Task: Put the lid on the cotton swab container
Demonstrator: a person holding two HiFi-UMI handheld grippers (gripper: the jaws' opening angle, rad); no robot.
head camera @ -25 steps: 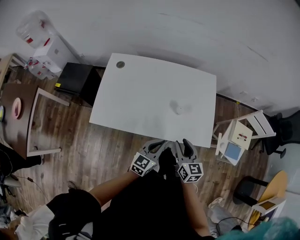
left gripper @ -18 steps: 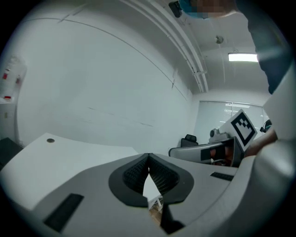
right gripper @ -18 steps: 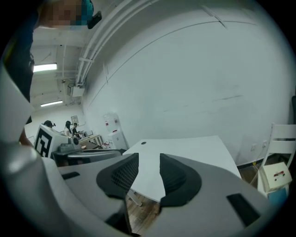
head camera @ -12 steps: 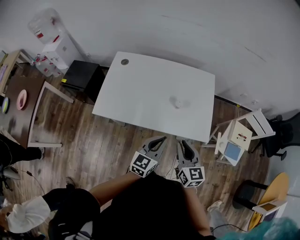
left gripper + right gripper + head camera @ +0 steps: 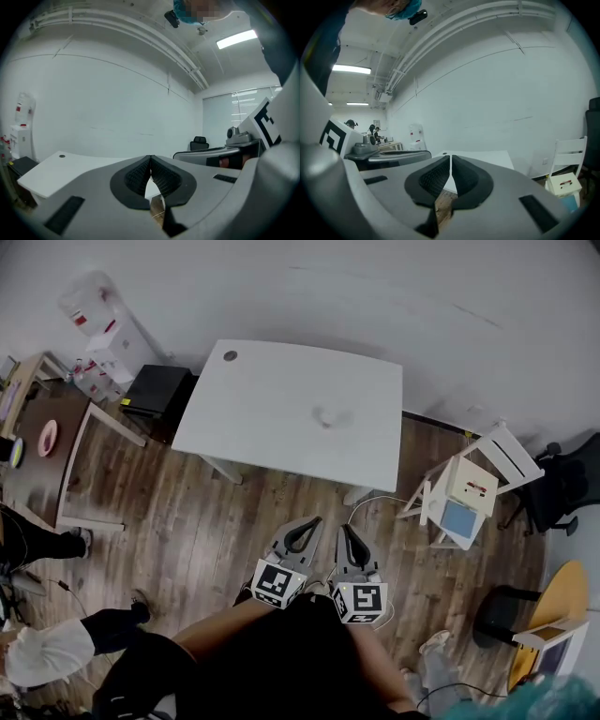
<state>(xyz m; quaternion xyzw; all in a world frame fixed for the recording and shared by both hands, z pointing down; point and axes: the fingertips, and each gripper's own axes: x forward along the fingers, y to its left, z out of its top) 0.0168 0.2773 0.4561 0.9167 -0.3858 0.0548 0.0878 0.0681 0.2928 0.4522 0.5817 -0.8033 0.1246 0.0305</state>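
Observation:
A small pale object, likely the cotton swab container (image 5: 330, 415), sits on the white table (image 5: 272, 399); it is too small to tell whether a lid is on it. Both grippers hang side by side over the wooden floor, well short of the table's near edge. My left gripper (image 5: 308, 523) is shut with nothing between its pads (image 5: 140, 176). My right gripper (image 5: 341, 530) has its jaws closing, the pads (image 5: 461, 173) meeting at the tips with nothing held. In both gripper views the table (image 5: 51, 171) (image 5: 487, 157) lies beyond the jaws.
A white folding chair holding boxes (image 5: 464, 493) stands right of the table, a black office chair (image 5: 562, 488) further right. A black cabinet (image 5: 155, 388) and water dispenser (image 5: 98, 329) stand at the left, near a brown table (image 5: 37, 465). A white cable (image 5: 370, 507) trails on the floor.
The view has pulled back from the table; the grippers, earlier at its near edge, now hang over the floor. The right jaws have come together.

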